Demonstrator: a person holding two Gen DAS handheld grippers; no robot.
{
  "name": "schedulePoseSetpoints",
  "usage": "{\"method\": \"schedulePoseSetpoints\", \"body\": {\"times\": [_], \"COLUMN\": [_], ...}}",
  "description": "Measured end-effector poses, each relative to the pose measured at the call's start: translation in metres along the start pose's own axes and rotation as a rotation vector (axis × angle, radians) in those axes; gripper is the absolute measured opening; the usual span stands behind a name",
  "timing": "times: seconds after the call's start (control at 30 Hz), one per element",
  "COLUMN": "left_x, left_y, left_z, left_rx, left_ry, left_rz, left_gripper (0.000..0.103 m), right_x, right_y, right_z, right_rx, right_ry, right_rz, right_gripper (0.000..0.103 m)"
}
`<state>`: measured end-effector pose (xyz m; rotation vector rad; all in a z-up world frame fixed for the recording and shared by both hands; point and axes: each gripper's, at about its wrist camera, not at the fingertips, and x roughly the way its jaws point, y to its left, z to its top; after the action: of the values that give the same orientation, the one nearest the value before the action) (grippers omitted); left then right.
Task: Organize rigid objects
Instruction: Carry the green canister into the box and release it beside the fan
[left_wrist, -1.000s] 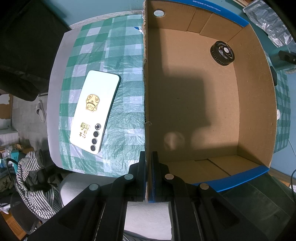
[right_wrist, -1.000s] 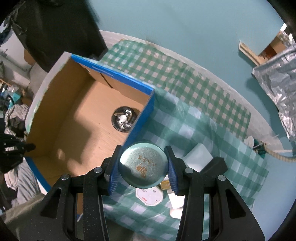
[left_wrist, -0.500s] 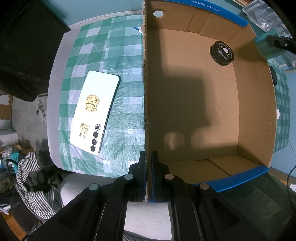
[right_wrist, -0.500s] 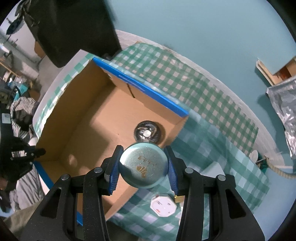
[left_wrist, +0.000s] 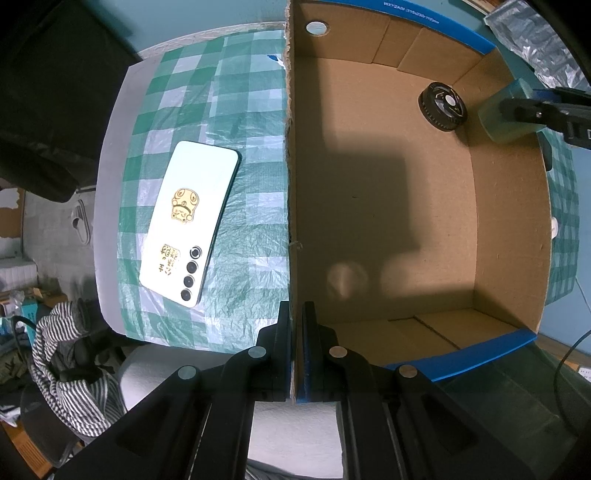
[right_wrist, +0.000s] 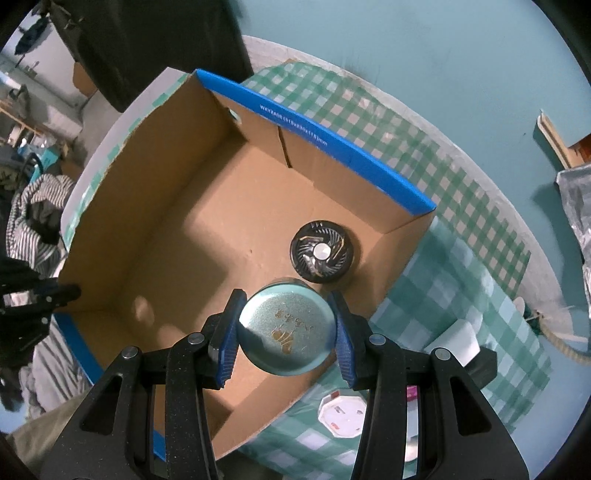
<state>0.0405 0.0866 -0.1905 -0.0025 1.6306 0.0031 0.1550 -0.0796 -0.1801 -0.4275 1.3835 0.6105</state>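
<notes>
An open cardboard box with blue rims stands on a green checked tablecloth. A black round fan lies on its floor near a corner. My right gripper is shut on a round teal tin with gold lettering and holds it over the box floor, just in front of the fan. The left wrist view shows that tin at the box's far right wall. My left gripper is shut on the box's near wall, pinching the cardboard edge.
A white phone with gold stickers lies on the cloth left of the box. Beside the box's right side sit a white octagonal plug and a white block. Striped clothing hangs off the table edge.
My right gripper has carried the tin from over the box's blue wall to inside the box and lower, beside the fan. The left gripper and the box have stayed still.
</notes>
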Motion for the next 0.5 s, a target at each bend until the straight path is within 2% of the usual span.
{"method": "schedulePoseSetpoints", "body": {"times": [0.5], "left_x": [0.0000], "left_y": [-0.0003], "left_z": [-0.0011], "left_rx": [0.001], "left_ry": [0.002], "left_rz": [0.001], "left_gripper": [0.005], "right_x": [-0.0055], "right_y": [-0.0009], "right_z": [-0.0004], "right_rx": [0.018], "right_ry": [-0.025], "right_rz": [-0.004], "right_gripper": [0.046]}}
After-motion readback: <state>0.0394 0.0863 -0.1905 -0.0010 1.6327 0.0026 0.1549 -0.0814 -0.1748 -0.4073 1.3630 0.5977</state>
